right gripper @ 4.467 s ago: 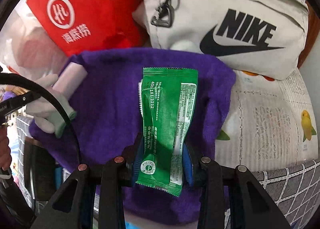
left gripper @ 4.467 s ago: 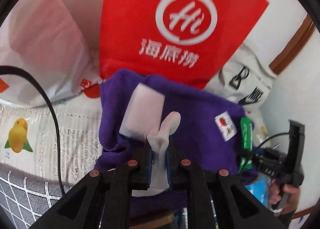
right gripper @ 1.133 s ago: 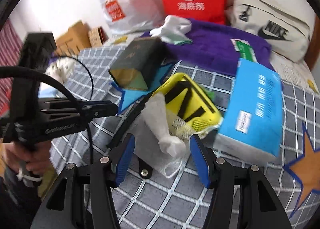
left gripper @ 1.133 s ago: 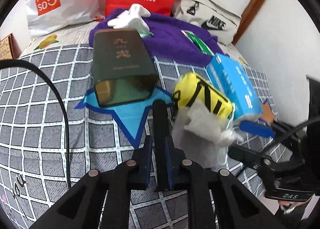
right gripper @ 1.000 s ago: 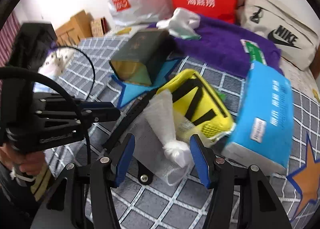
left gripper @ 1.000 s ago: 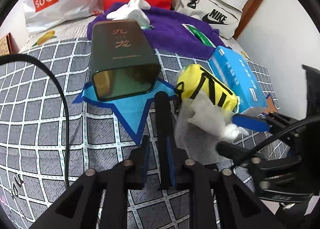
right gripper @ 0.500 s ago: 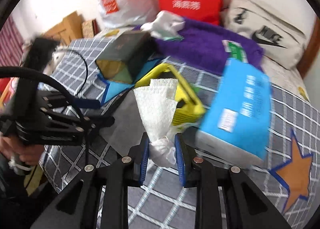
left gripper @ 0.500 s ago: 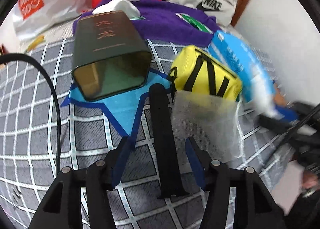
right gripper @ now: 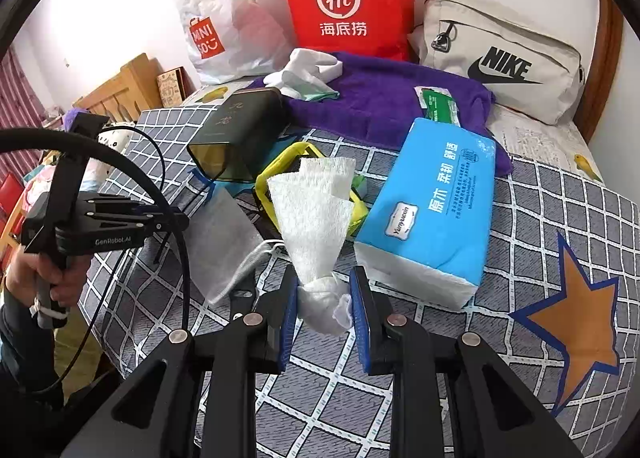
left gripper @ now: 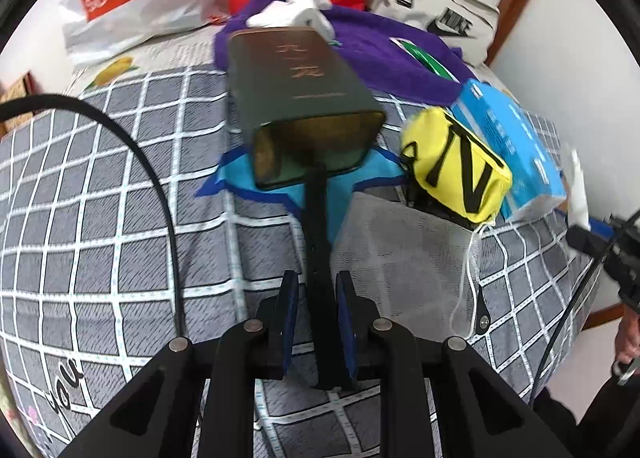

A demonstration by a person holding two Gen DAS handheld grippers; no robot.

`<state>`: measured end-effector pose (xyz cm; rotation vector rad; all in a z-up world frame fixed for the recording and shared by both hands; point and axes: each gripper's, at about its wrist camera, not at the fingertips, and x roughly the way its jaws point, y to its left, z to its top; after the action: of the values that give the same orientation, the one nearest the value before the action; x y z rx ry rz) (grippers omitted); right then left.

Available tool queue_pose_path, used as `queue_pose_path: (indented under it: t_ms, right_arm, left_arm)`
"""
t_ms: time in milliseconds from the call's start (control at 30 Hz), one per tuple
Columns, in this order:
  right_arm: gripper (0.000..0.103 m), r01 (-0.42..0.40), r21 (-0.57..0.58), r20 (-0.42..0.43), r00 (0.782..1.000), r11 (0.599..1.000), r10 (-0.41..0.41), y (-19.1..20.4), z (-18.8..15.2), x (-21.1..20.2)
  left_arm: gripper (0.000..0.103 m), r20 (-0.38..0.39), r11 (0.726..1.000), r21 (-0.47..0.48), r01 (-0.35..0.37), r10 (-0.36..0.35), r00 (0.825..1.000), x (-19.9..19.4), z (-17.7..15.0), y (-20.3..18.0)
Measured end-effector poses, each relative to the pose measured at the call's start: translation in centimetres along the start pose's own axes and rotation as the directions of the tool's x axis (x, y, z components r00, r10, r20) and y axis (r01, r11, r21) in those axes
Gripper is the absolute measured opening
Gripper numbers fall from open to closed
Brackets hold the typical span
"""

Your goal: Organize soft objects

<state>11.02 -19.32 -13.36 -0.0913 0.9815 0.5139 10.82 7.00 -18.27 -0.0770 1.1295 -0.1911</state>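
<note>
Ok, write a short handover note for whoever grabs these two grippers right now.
Right hand-held gripper: shut on a white tissue, lifted above the bed.
Left hand-held gripper: fingers around the black strap, whether clamped is unclear.
Done: white glove and green packet lie on the purple towel.
Left: tissue, mesh pouch, yellow bag, blue tissue pack, likely onto the towel too.
</note>
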Motion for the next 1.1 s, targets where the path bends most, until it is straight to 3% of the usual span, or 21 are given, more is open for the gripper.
queue_pose_path:
  t_ms: [100, 200, 367, 533, 667, 800, 967, 1100]
  right_arm:
    - [0.025, -0.005, -0.012, -0.003, 1.000, 1.000, 0.005, 0.4, -0.1, 0.0]
    - [0.025, -0.011, -0.020, -0.005, 1.000, 1.000, 0.011, 0.6, -0.2, 0.0]
    - [0.025, -0.021, -0.022, -0.011, 1.000, 1.000, 0.021, 0.9, -0.1, 0.3]
    - [0.025, -0.020, -0.026, -0.011, 1.000, 0.999, 0.020, 0.9, -0.1, 0.2]
    - [0.026, -0.014, -0.025, -0.013, 1.000, 1.000, 0.014, 0.8, -0.3, 0.2]
    - [0.026, -0.015, -0.023, -0.010, 1.000, 1.000, 0.015, 0.8, -0.3, 0.1]
    - [0.026, -0.023, -0.019, -0.005, 1.000, 1.000, 0.023, 0.9, -0.2, 0.0]
    - [0.026, -0.034, -0.016, -0.002, 0.999, 0.999, 0.034, 1.1, -0.1, 0.0]
  left_arm:
    - [0.022, -0.003, 1.000, -0.028, 0.014, -0.014, 1.000, -0.3, -0.3, 1.1]
    - [0.022, -0.019, 0.999, -0.007, -0.052, 0.052, 0.998, -0.2, -0.8, 1.7]
    - [0.023, -0.010, 0.999, -0.014, -0.032, 0.031, 0.999, 0.4, -0.4, 1.4]
    - [0.026, -0.021, 0.993, 0.079, -0.088, 0.090, 0.996, 1.7, 1.1, -0.3]
    - [0.020, -0.007, 0.980, 0.143, -0.140, 0.143, 0.990, 2.2, 1.3, -1.3]
    - [0.021, -0.004, 0.984, 0.126, -0.126, 0.127, 0.992, 1.8, 1.2, -1.2]
    - [0.022, 0.001, 0.976, 0.145, -0.160, 0.161, 0.987, 1.7, 0.6, -1.6]
    - [0.020, 0.014, 0.984, 0.121, -0.130, 0.129, 0.992, 1.8, 0.8, -1.2]
